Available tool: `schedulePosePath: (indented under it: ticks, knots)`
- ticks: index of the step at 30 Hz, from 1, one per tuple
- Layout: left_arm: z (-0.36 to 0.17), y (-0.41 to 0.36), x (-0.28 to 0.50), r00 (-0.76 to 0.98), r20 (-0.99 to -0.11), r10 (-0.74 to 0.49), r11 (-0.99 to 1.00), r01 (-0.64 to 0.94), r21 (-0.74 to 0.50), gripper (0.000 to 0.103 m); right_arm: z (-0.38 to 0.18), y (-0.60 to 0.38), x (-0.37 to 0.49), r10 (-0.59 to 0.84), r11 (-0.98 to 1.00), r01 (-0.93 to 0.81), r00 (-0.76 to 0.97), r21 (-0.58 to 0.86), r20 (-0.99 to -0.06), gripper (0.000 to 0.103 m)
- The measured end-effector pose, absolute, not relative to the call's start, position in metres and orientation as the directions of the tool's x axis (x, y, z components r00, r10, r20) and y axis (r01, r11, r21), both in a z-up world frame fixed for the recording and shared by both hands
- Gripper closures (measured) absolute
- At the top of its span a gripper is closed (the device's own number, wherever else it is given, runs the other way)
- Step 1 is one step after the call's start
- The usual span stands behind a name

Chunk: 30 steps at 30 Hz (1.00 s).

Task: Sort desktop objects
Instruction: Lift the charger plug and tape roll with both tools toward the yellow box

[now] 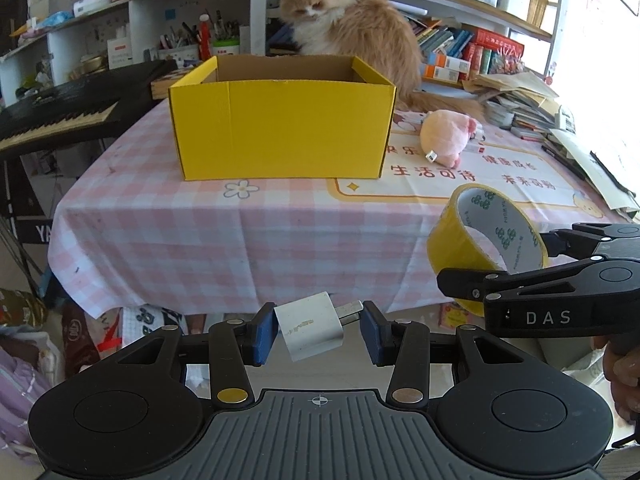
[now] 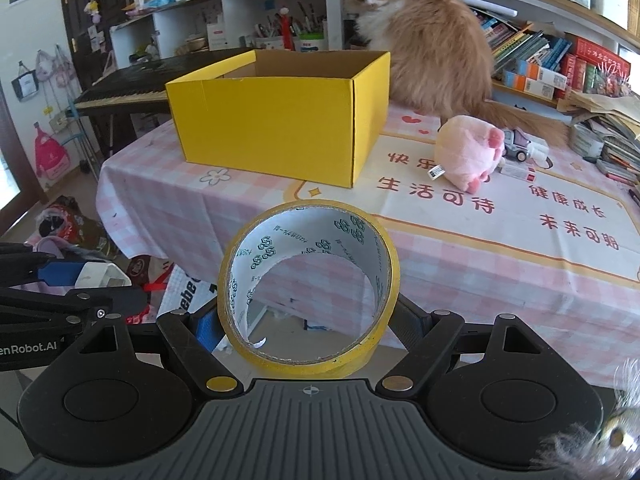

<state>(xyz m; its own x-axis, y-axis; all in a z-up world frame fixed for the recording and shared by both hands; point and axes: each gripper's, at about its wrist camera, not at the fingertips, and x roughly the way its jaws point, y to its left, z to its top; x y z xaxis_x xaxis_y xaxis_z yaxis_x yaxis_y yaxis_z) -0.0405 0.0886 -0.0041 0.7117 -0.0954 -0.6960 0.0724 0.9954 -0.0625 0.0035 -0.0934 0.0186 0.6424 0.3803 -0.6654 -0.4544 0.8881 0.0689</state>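
Yellow box [image 1: 280, 128], pink-checked tablecloth [image 1: 180, 240]

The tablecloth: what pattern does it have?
Pink-and-white checks on the tablecloth, clearest in the right wrist view.

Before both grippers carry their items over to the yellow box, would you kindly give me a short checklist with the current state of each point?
1. Left gripper holds the white charger plug: ok, though it sits tilted between the fingers, prongs against the right one.
2. Right gripper holds the yellow tape roll: ok, clamped across its lower part.
3. Yellow box open on top: ok, no lid or flaps over it.
4. Room inside the box: cannot tell, the floor is hidden by its walls.
5. Cat clear of the box: not ok, it sits right behind it, facing it.
6. Pink plush toy out of the path: ok, it lies right of the box.
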Motion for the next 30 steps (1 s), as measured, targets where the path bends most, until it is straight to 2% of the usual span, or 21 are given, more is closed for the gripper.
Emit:
schedulePosePath:
  ticks: [20, 30]
  knots:
    - [-0.008, 0.088, -0.031, 0.697, -0.71, -0.099, 0.995, 0.076, -0.064, 0.06, 0.012, -0.084, 0.011, 0.393, 0.871, -0.486, 0.607, 0.068, -0.69, 0.022]
    - [-0.008, 0.1, -0.028, 0.699, -0.711, -0.078, 0.996, 0.024, -0.086, 0.06, 0.015, -0.071, 0.012, 0.415, 0.842, -0.539, 0.597, 0.041, -0.686, 0.022]
